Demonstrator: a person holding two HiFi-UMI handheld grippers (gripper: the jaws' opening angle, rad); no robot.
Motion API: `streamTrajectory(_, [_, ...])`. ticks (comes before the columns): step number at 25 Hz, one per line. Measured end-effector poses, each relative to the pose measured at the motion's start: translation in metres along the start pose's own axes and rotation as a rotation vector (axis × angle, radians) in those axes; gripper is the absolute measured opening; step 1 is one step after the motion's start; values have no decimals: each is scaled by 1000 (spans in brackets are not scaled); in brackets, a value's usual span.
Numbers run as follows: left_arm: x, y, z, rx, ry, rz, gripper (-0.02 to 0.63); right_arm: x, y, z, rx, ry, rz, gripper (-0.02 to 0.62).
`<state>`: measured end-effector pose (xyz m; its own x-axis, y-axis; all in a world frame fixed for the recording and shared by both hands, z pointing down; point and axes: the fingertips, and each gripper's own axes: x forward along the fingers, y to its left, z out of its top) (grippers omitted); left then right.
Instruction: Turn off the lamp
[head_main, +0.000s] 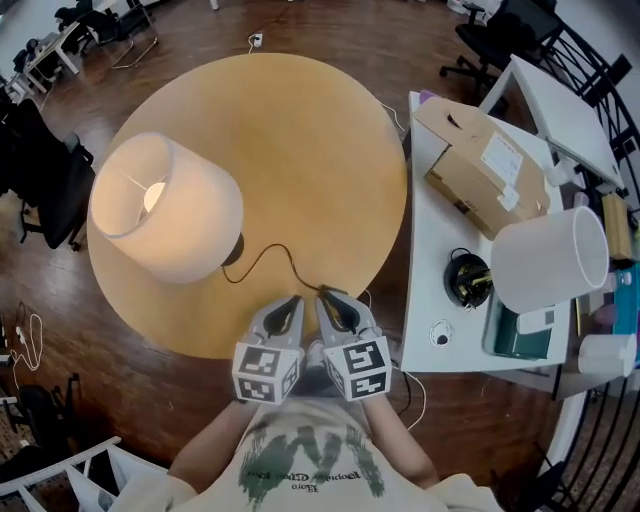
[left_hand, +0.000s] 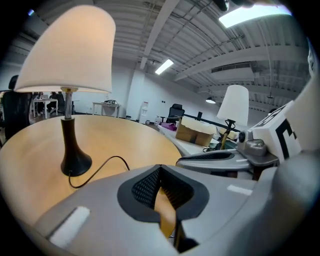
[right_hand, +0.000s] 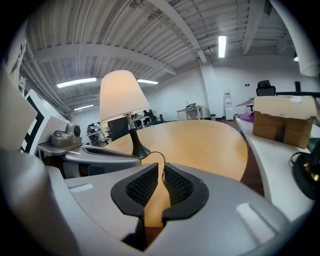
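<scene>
in the head view the lit lamp's (head_main: 165, 205) shade covers most of its base, and its cord (head_main: 268, 252) runs out of sight at the gripper tips; no switch can be made out. the lamp stands at the left of the round table (head_main: 310, 140). the left gripper (head_main: 296, 300) has its jaws together, empty. the right gripper (head_main: 323, 293) is closed to a thin slit, clamping nothing, near the cord's end.
</scene>
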<state>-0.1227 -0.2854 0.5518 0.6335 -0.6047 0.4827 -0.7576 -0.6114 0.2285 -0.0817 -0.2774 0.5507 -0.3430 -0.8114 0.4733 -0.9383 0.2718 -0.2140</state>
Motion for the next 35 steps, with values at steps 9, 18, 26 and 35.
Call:
streamTrajectory(9, [54, -23, -35, 95, 130, -95, 66, -15, -41, -24, 38, 37, -118, 37])
streamTrajectory(18, [81, -24, -49, 135, 208, -93, 83, -26, -60, -38, 79, 51, -158, 37])
streamTrajectory(26, [86, -29, -48, 119, 208, -109, 91, -28, -65, -37, 83, 45, -162, 37])
streamTrajectory(35, [91, -32, -55, 94, 226, -108, 22, -30, -70, -35, 77, 47, -172, 37])
